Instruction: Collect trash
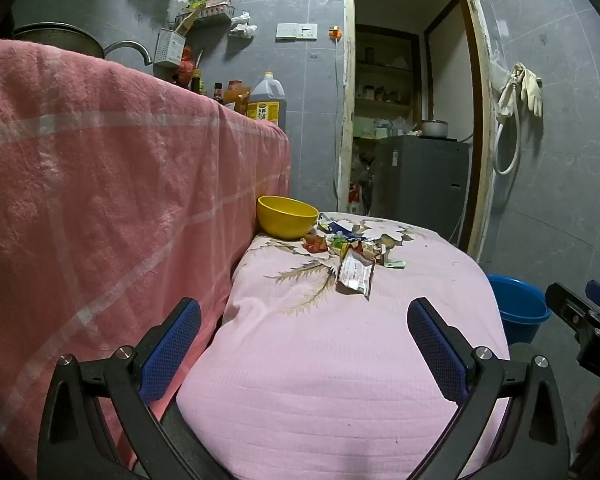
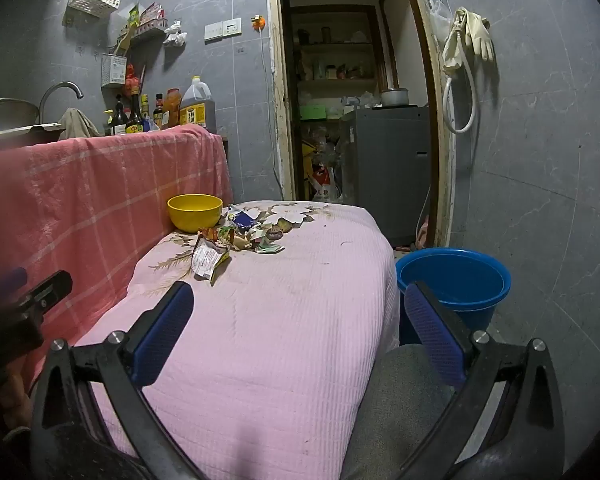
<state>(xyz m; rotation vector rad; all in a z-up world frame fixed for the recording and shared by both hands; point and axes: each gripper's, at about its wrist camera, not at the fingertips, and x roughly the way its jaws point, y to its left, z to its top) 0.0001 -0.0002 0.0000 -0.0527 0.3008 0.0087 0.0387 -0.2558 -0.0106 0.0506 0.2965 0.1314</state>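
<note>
A pile of crumpled snack wrappers (image 1: 350, 246) lies on a pink cloth-covered table (image 1: 320, 360), next to a yellow bowl (image 1: 287, 216). A silver wrapper (image 1: 355, 272) lies nearest me. In the right wrist view the pile (image 2: 240, 236), the silver wrapper (image 2: 208, 260) and the bowl (image 2: 195, 211) sit at the table's far left. A blue bucket (image 2: 454, 280) stands on the floor right of the table; it also shows in the left wrist view (image 1: 518, 306). My left gripper (image 1: 304, 320) is open and empty over the near table. My right gripper (image 2: 298, 304) is open and empty, short of the pile.
A counter draped in a pink checked towel (image 1: 100, 184) rises on the left, with bottles (image 2: 160, 110) and a faucet (image 2: 60, 92) behind. A doorway (image 2: 352, 100) opens ahead onto a grey appliance (image 2: 384, 168). Gloves and a hose (image 2: 464, 60) hang on the tiled right wall.
</note>
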